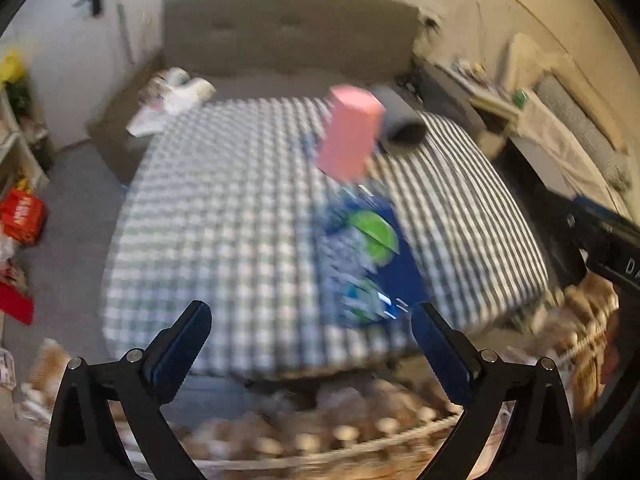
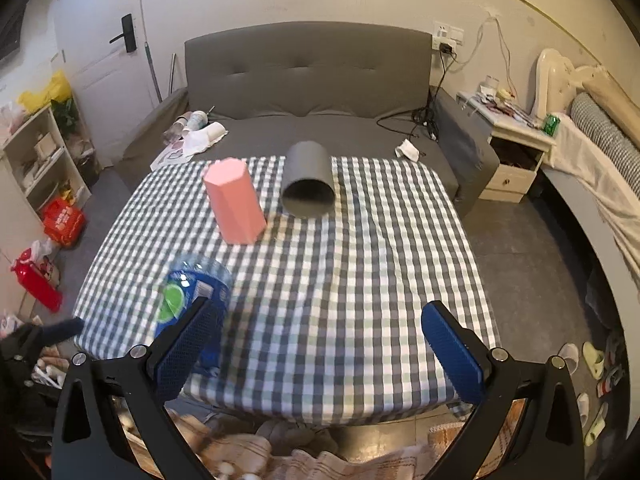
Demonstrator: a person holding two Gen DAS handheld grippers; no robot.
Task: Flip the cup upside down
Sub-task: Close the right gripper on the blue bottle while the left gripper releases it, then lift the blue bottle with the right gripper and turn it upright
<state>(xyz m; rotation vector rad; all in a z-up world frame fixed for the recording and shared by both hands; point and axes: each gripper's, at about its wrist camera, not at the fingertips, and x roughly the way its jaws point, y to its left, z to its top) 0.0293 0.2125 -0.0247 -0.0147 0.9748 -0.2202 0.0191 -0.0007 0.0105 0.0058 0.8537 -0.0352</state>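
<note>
A pink faceted cup [image 2: 236, 206] stands with its closed end up on the checkered table [image 2: 360, 264]; it shows blurred in the left wrist view [image 1: 349, 132]. A grey cup [image 2: 307, 184] lies on its side behind it, mouth toward me, also in the left wrist view [image 1: 398, 120]. My right gripper [image 2: 320, 328] is open and empty near the table's front edge. My left gripper [image 1: 312, 328] is open and empty, also at the front edge. Both are well short of the cups.
A plastic water bottle with a blue label [image 2: 192, 300] lies near the front left of the table, also in the left wrist view [image 1: 368, 256]. A grey sofa [image 2: 312, 80] stands behind the table. A shelf [image 2: 36, 152] is left, a nightstand [image 2: 516, 148] right.
</note>
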